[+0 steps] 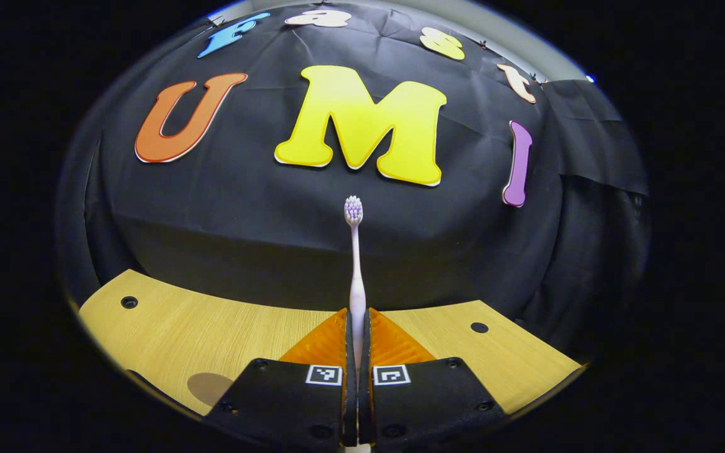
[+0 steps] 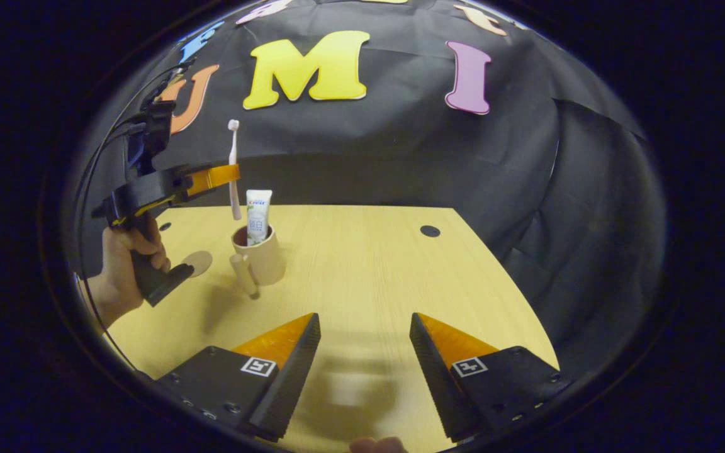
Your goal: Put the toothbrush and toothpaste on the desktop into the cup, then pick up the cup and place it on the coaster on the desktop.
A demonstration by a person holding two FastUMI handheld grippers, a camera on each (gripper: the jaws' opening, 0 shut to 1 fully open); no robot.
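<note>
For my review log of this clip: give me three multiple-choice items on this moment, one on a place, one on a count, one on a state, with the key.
1. Where is the toothpaste?
A. flat on the desktop
B. standing in the cup
C. on the coaster

2. How many items are inside the cup?
A. none
B. one
C. two

3. What state is the right gripper in?
A. open, holding nothing
B. shut on the toothbrush
C. shut on the cup

Key: 1 B, the tube rises from the cup's mouth. 2 B, the toothbrush is upright above the cup, clamped in the left gripper. 3 A, its fingers stand apart over bare desktop.
</note>
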